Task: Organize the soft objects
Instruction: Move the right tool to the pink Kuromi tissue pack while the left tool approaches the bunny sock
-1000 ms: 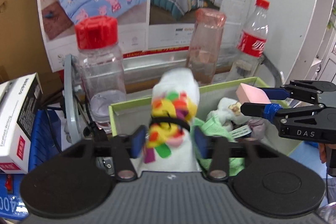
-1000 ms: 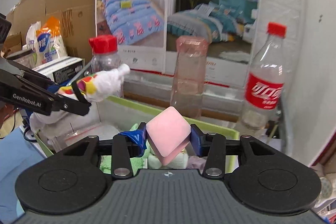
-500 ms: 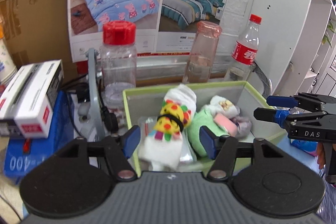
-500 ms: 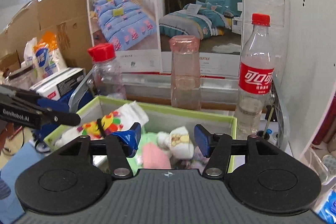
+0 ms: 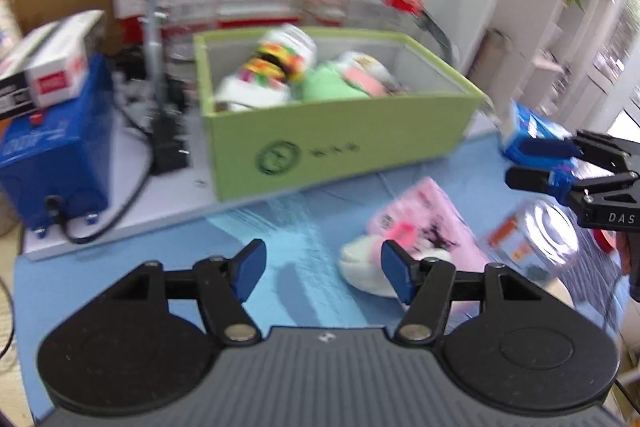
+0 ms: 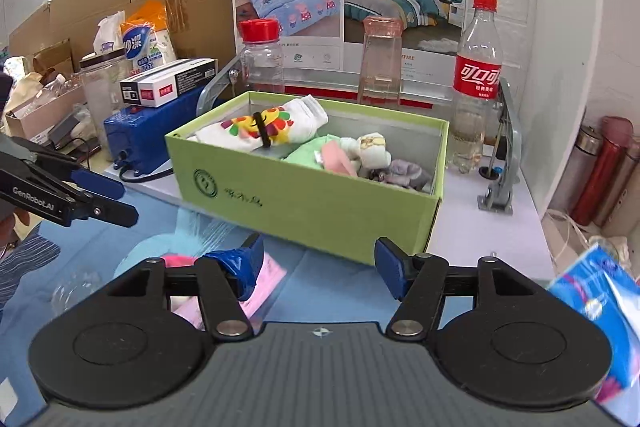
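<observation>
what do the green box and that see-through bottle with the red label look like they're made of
The green box looks like matte cardboard: flat folded walls, a printed dark logo, a grey unprinted inside. The bottle looks like thin clear glossy plastic, probably PET: you can see through it above and below the red label, and it has a red screw cap.

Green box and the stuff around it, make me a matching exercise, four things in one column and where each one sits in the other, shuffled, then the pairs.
Things:
1. rolled white sock with colourful print
2. cola bottle
3. blue machine
4. pink packet

Places:
A. behind the green box's right corner
B. on the blue mat in front of the box
C. inside the box, left end
D. left of the box, a carton on top

Pairs: 1-C, 2-A, 3-D, 4-B
</observation>
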`<control>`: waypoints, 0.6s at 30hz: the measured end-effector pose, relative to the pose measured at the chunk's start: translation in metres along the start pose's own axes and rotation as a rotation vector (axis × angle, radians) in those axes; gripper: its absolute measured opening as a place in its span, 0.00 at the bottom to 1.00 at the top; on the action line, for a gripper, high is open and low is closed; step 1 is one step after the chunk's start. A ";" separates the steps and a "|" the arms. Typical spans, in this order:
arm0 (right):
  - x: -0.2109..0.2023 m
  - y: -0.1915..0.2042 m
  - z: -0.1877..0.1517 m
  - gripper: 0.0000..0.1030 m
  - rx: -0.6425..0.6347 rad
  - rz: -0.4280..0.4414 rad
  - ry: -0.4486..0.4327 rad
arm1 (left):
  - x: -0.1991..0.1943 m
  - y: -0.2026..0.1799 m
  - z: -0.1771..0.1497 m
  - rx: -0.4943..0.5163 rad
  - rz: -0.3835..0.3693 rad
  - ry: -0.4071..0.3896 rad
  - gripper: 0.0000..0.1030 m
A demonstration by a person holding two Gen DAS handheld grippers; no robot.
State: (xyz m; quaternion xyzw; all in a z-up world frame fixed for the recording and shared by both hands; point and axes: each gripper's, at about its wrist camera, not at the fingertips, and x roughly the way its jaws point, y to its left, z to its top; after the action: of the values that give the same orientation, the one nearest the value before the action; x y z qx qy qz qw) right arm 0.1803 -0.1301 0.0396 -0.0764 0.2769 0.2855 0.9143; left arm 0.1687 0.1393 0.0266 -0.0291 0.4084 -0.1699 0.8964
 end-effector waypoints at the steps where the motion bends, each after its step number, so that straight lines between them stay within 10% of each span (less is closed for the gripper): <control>1: -0.005 0.001 -0.004 0.46 0.009 0.001 -0.009 | 0.005 -0.005 0.003 0.018 -0.031 0.022 0.62; 7: -0.028 -0.004 -0.024 0.47 0.108 0.008 -0.053 | 0.056 -0.020 0.027 0.051 -0.148 0.205 0.62; 18: -0.039 -0.045 -0.041 0.49 0.216 -0.069 -0.063 | 0.046 0.038 0.005 -0.026 0.137 0.203 0.64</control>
State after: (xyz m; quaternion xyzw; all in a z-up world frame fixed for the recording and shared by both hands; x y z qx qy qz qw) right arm 0.1598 -0.1980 0.0255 0.0224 0.2743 0.2246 0.9348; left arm 0.2113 0.1596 -0.0111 0.0045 0.5002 -0.1049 0.8595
